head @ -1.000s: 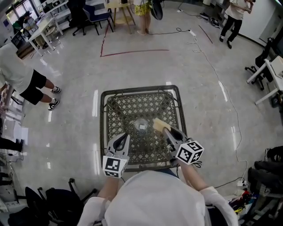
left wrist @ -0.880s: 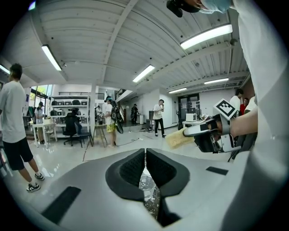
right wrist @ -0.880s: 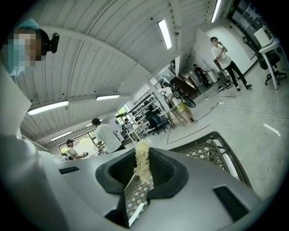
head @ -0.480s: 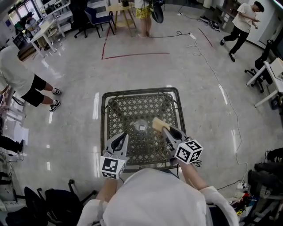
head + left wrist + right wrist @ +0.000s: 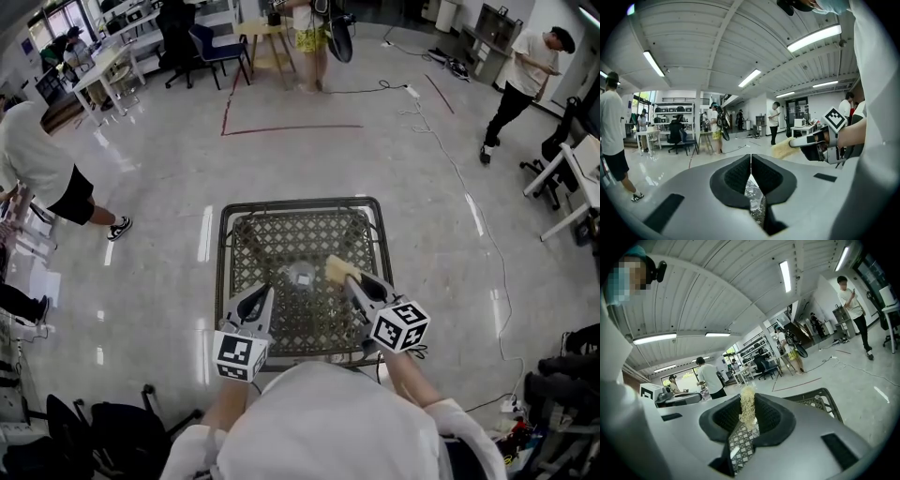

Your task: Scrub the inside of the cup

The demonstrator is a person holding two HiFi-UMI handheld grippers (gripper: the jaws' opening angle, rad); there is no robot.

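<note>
A clear cup [image 5: 301, 273] stands upright in the middle of the dark metal lattice table [image 5: 246, 238]. My right gripper [image 5: 354, 277] is shut on a yellow sponge [image 5: 338, 269], which hangs just right of the cup and close to its rim. In the right gripper view the sponge [image 5: 747, 405] sticks up between the pads. My left gripper [image 5: 262, 292] hovers over the table's near left part, apart from the cup, with its jaws shut and nothing between them. The left gripper view shows the closed pads [image 5: 740, 174] and the sponge [image 5: 781, 149] off to the right.
The table stands alone on a shiny grey floor. A person [image 5: 37, 164] stands at the left and another [image 5: 514, 94] walks at the far right. Cables [image 5: 448, 141] run across the floor on the right. Chairs and desks line the back.
Both grippers and the sponge hold nearly the same places over the table. The head view has shifted a little, and the person at the far right has walked on.
</note>
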